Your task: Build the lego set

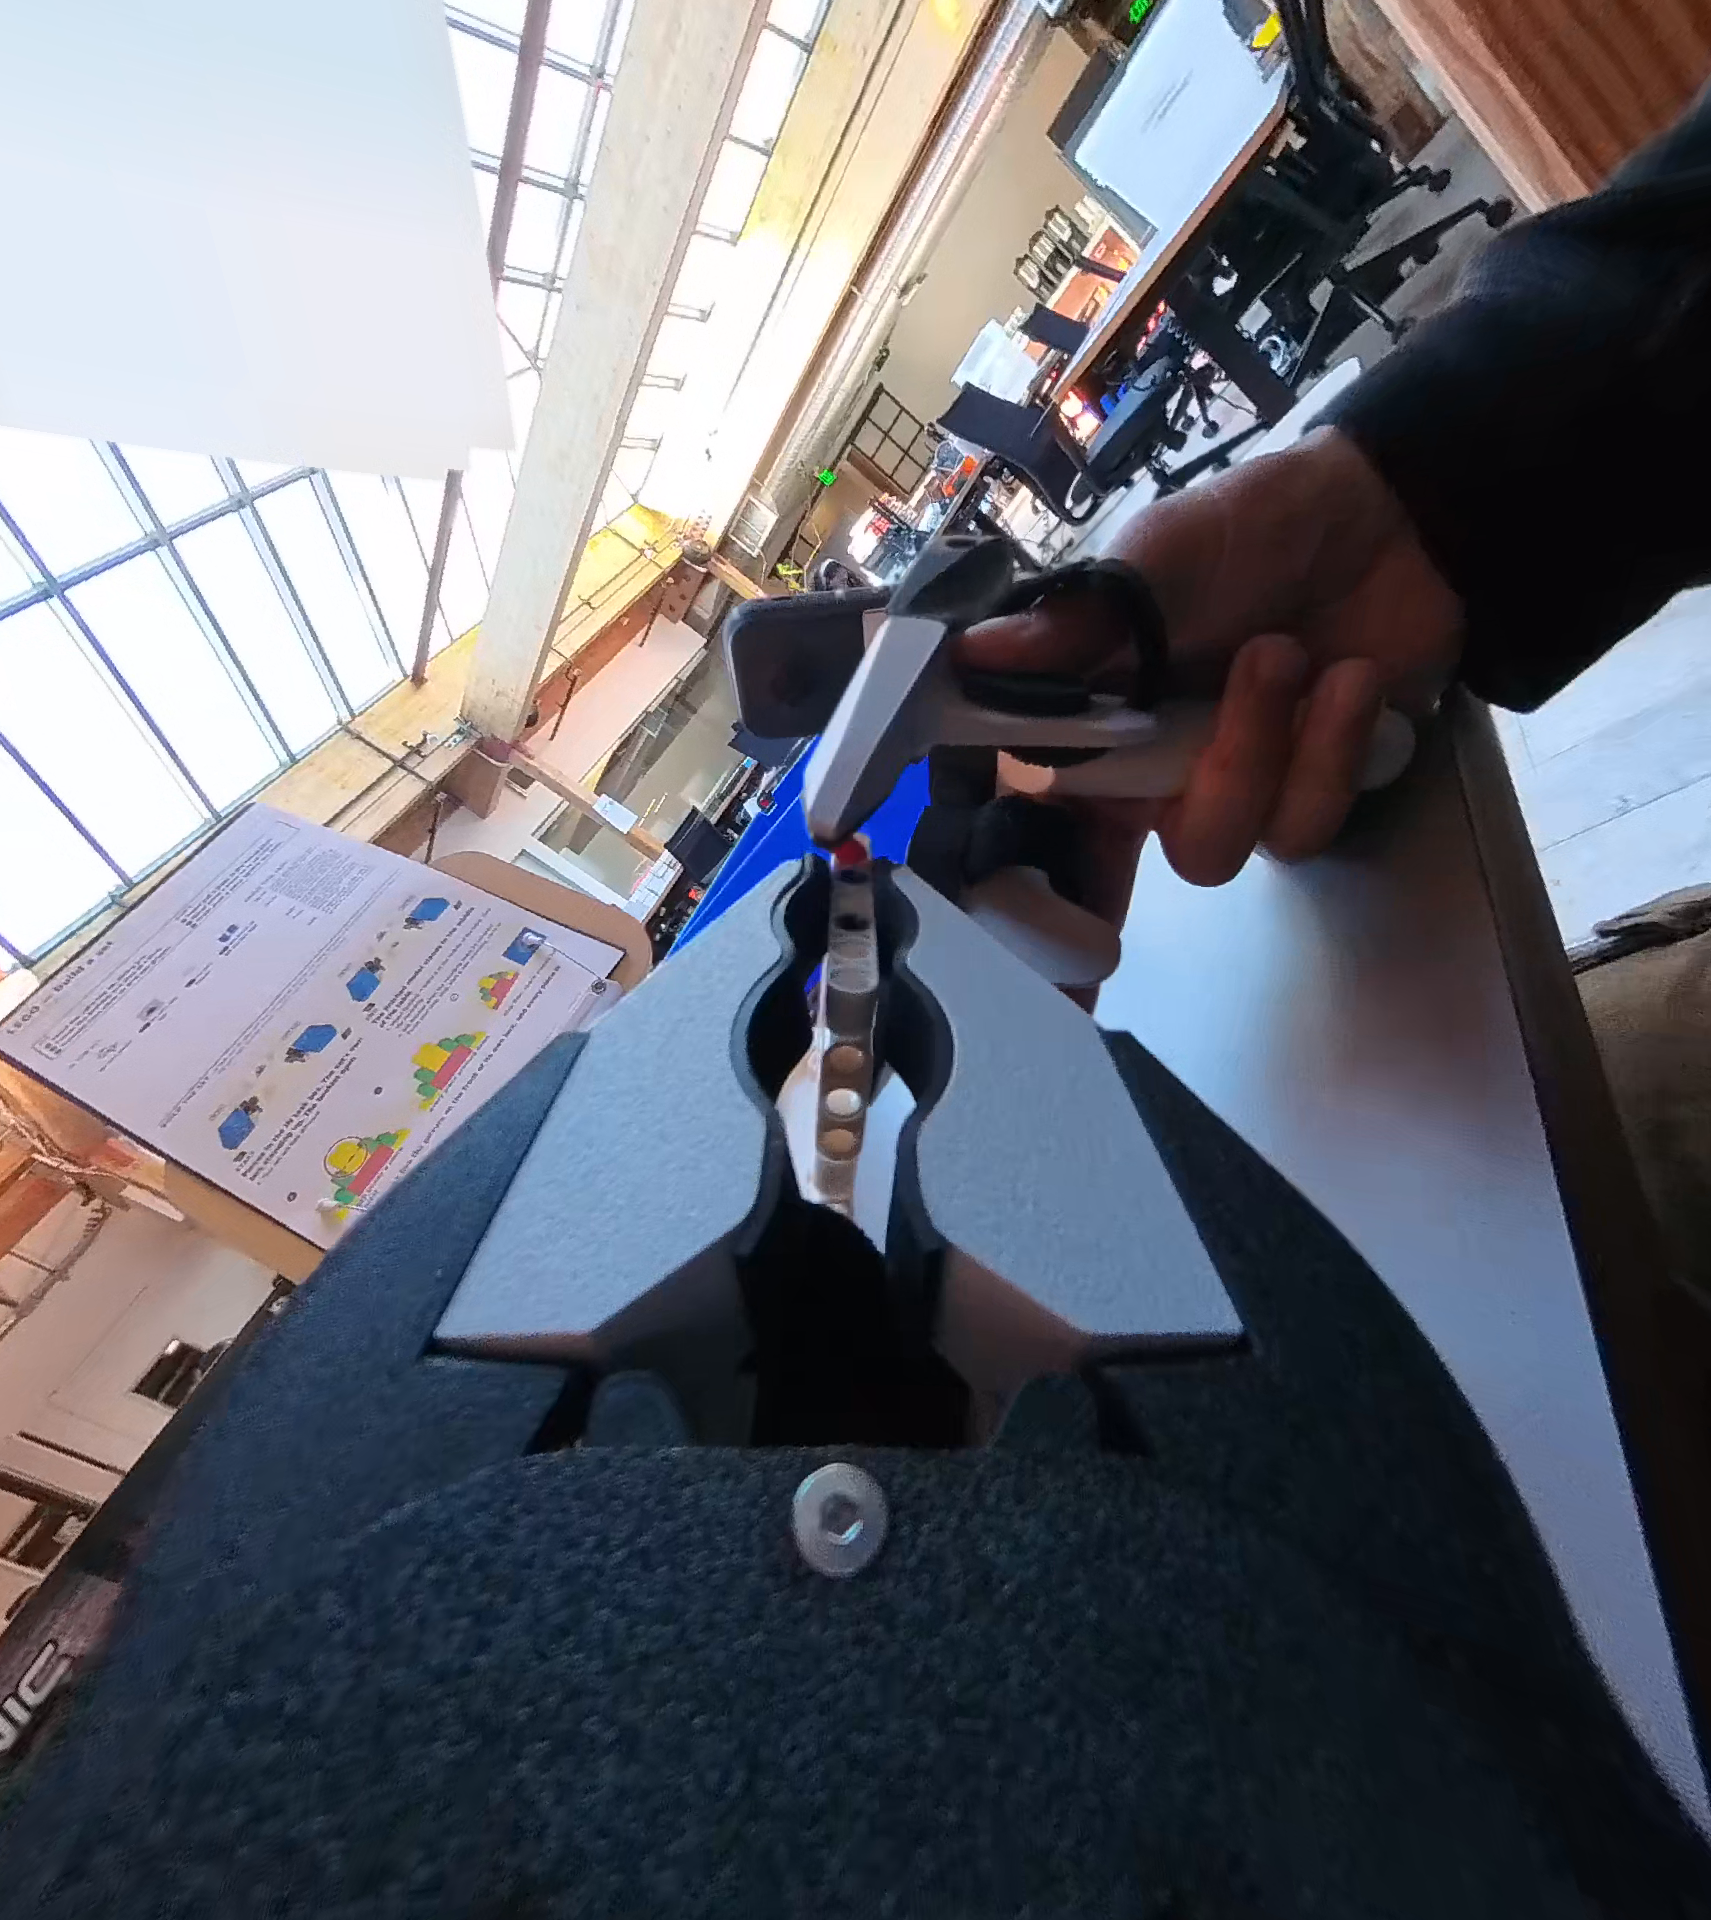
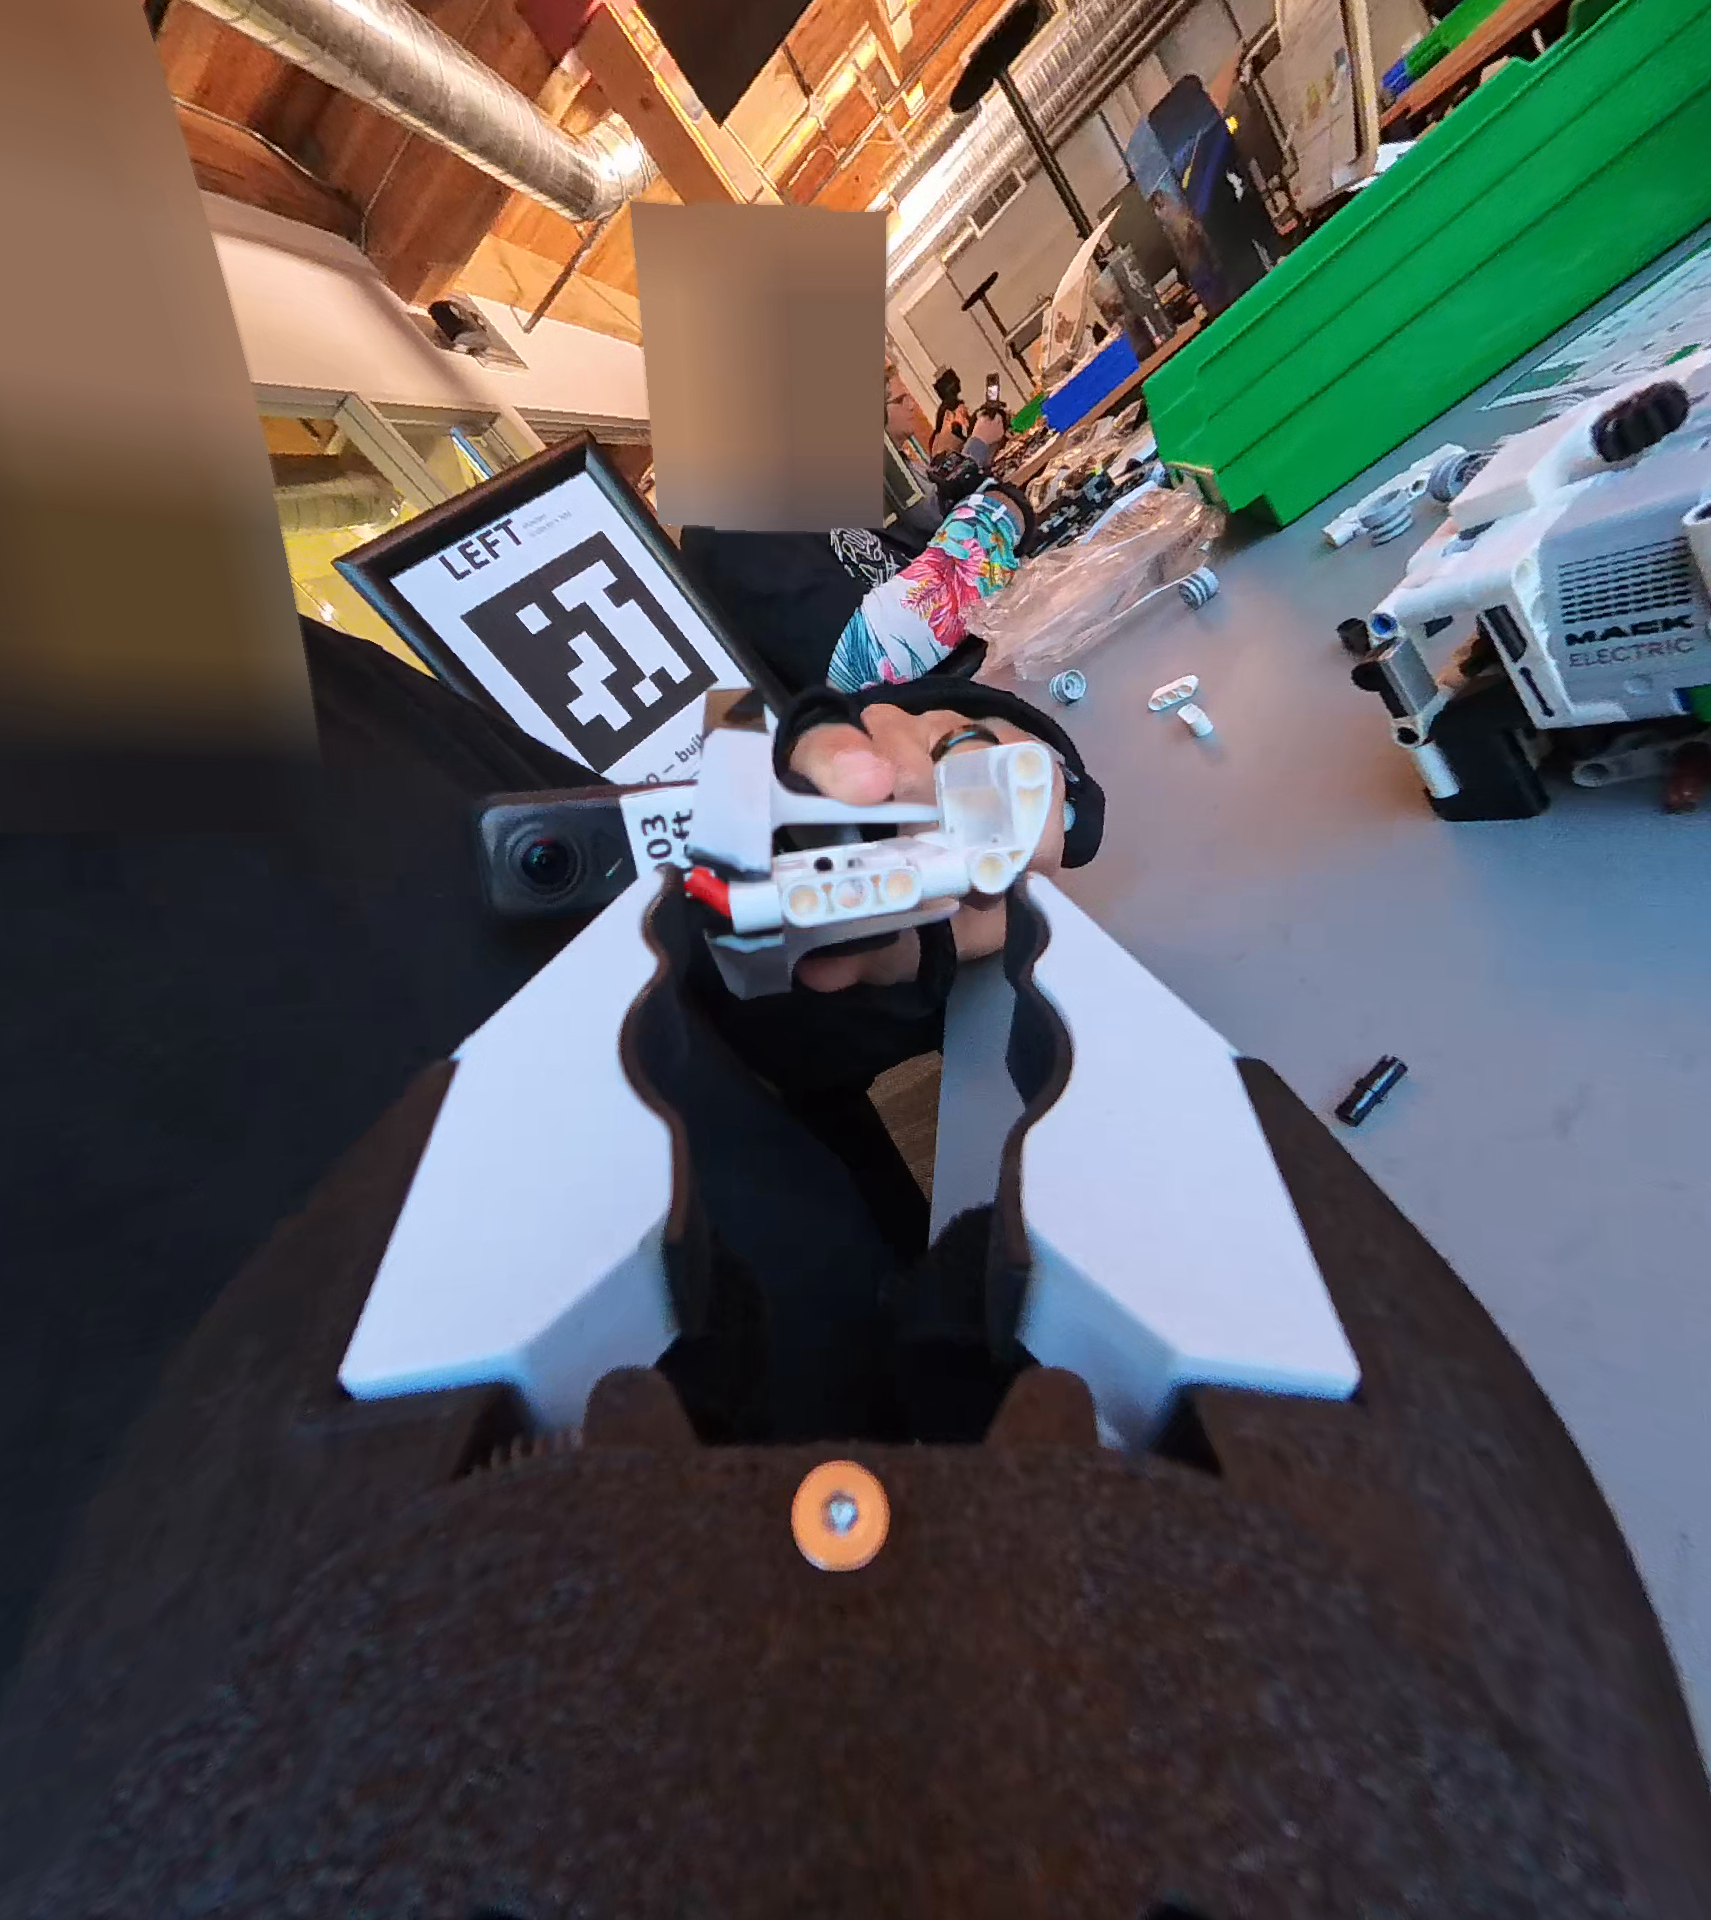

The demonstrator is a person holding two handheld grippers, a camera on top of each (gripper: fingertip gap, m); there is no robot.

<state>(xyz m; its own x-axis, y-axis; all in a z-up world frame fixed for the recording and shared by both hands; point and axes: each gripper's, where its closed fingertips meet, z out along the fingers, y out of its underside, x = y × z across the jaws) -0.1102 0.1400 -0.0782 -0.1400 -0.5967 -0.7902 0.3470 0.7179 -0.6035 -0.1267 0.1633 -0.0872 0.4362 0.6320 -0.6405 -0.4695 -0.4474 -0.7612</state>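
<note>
We've got the left claw (image 1: 846, 914) clamped on a white beam (image 2: 856, 891), centre frame; right claw (image 2: 835, 914) apart (red pin (image 2: 700, 888) half in). Next: press it home, w/ steady alignment.

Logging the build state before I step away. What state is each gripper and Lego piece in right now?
left gripper: shut on white beam
white beam: held off the table
red pin: sticking out of the beam's end
right gripper: open, one fingertip at the red pin
truck model: partly built, standing on the table
black pin: loose, lying on the table
</note>
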